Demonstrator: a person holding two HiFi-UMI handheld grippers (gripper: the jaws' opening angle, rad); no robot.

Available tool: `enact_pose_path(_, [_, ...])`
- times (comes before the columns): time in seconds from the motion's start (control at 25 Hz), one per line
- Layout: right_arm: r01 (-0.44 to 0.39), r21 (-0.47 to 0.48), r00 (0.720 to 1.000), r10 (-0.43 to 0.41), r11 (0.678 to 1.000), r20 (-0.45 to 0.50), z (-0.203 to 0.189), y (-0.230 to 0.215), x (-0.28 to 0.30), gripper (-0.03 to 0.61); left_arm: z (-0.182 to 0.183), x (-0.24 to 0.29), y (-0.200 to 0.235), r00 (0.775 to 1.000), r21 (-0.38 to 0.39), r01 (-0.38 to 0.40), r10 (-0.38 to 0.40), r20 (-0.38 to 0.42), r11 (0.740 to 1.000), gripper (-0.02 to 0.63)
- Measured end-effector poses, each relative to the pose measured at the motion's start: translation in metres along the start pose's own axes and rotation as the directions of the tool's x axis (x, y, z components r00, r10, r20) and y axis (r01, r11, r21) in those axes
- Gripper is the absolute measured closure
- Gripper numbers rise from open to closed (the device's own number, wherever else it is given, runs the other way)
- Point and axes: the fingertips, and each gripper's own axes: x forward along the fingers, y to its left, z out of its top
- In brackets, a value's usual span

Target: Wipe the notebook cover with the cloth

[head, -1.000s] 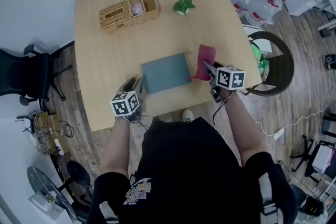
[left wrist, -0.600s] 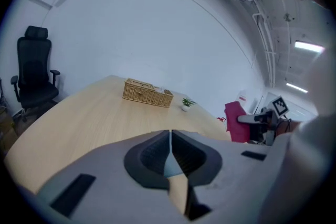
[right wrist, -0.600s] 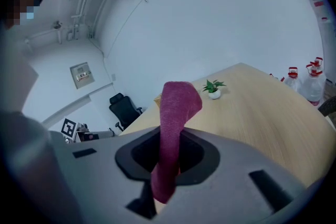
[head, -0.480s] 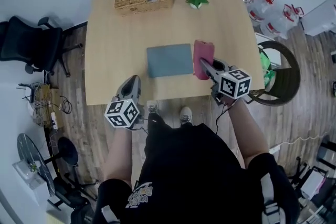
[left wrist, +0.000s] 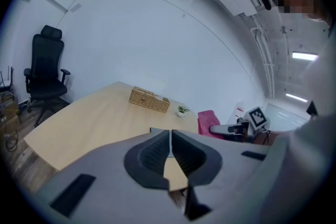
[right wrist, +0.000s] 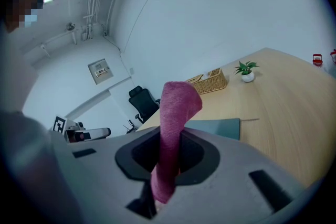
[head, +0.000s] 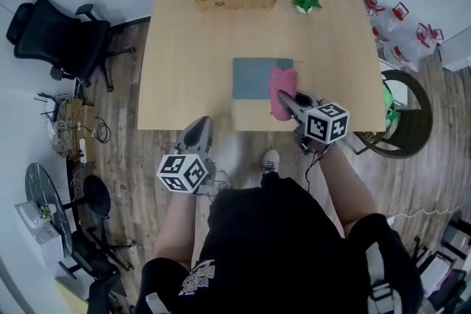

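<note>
we have right gripper (head: 284, 95) pinching pink cloth (head: 279, 87) mid-fold | we judge cloth soft, limp, light; grip near fold | at right edge of grey notebook (head: 252, 77), flat on bench (head: 190, 48) | left gripper (head: 200, 128) pressed together, empty

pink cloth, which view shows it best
The right gripper view: the cloth fills the centre, pinched in the jaws of the right gripper. The head view shows it small, by the notebook; the left gripper view shows a distant pink patch.
</note>
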Motion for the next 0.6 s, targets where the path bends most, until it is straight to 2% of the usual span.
enact_pose_path(0.36, [0.067, 0.021, 0.997, -0.068, 0.998, 0.036, -0.029, 0.072, 0.017, 0.515, -0.004, -0.040, 0.029, 0.993, 0.054, 0.102, -0.099, -0.056, 0.993, 0.598])
enact_pose_path(0.6, [0.159, 0.050, 0.980, -0.164, 0.986, 0.114, -0.051, 0.122, 0.003, 0.515, -0.008, -0.070, 0.035, 0.971, 0.129, 0.223, -0.209, -0.113, 0.966, 0.598])
